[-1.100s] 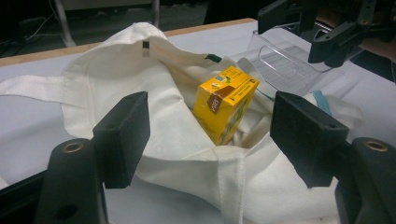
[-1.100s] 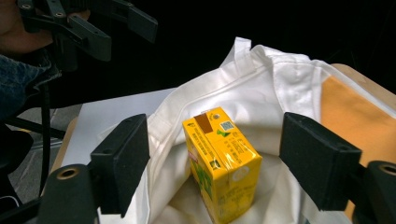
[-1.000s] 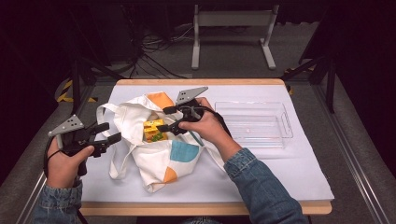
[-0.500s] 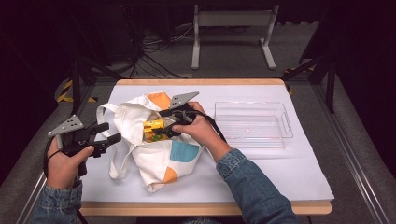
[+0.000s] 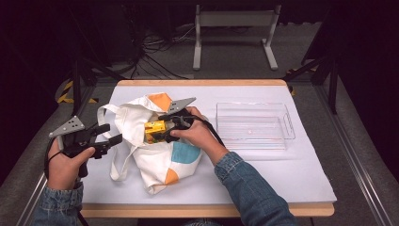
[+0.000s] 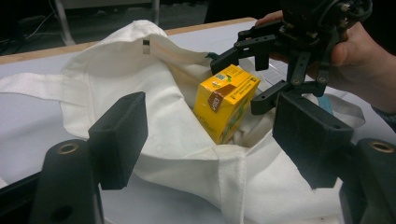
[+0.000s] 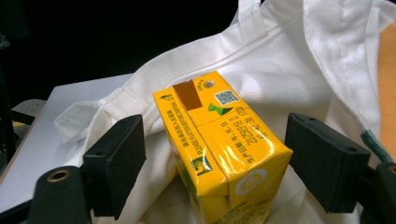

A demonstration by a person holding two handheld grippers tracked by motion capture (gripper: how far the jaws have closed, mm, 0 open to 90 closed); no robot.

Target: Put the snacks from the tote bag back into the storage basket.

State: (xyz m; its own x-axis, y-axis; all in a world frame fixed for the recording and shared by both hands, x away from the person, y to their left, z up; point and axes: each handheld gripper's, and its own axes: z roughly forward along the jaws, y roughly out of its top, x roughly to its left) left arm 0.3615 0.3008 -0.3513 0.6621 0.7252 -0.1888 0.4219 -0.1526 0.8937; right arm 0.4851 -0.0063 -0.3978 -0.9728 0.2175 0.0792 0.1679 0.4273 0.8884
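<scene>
A: What's the biggest thing here?

B: The table (image 5: 291, 179), covered in white. On it lies a white cloth tote bag (image 5: 155, 155) with orange and blue patches. I'll place everything else from that bag.

A: Go on.

B: Just beside the bag, on its right in the high view, sits a clear plastic tray (image 5: 287, 123). The two are apart, not touching.

A: And inside the bag?

B: A yellow drink carton (image 5: 154, 130) stands in the bag's open mouth, tilted, with the cloth bunched under and around it. In the right gripper view the carton (image 7: 219, 149) shows a brown tab and a small printed code on its top face.

A: Where are the tongs?

B: The right gripper (image 5: 165, 129) reaches into the bag's mouth from the tray side. Its jaws are spread, one on each side of the carton, and in the right gripper view neither pad touches it, so it grasps nothing. The left gripper (image 5: 112, 134) hangs off the bag's other side, near a loose handle (image 5: 106, 113), and points at the opening. Its jaws are released too, wide apart, with nothing between them but the bag farther off
</scene>
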